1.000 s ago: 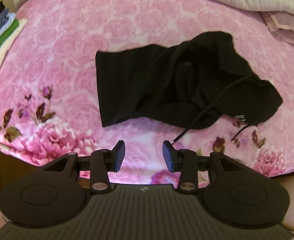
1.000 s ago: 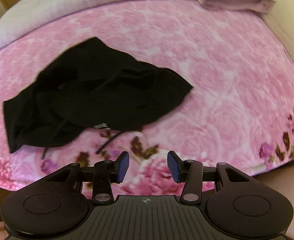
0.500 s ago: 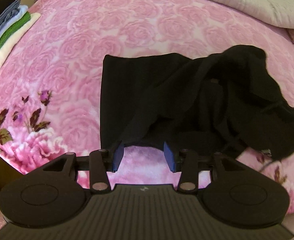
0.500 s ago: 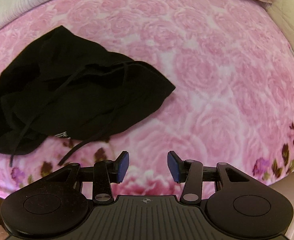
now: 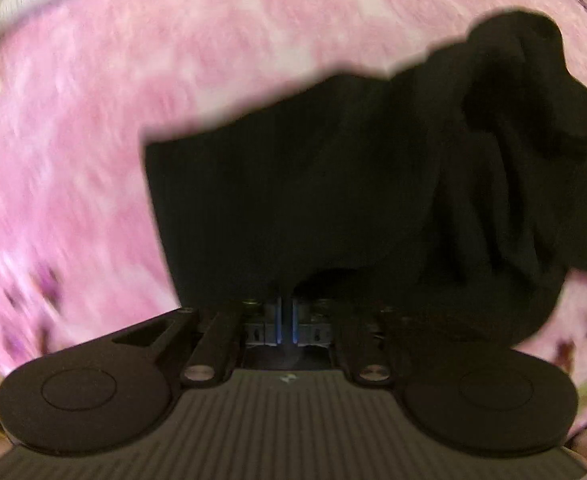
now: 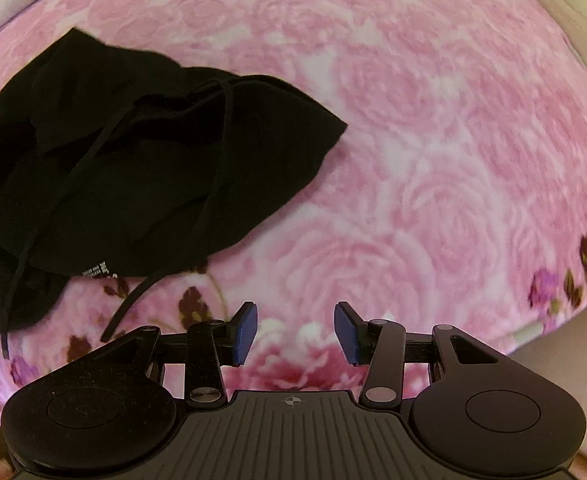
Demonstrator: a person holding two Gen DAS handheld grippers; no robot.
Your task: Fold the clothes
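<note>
Left wrist: left tongs [image 5: 286,312] clamped on black garment's [image 5: 333,200] edge.

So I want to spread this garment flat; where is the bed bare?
Bare pink rose-print blanket lies right of the crumpled black drawstring garment, out to the bed's edge. Left of the garment is bare too. The garment's own heap is the crowded spot.

The garment [image 6: 141,168] is plain black. The bedspread [image 6: 433,128] is pink, patterned with roses. Each tool's pads [image 6: 245,332] are blue.
</note>
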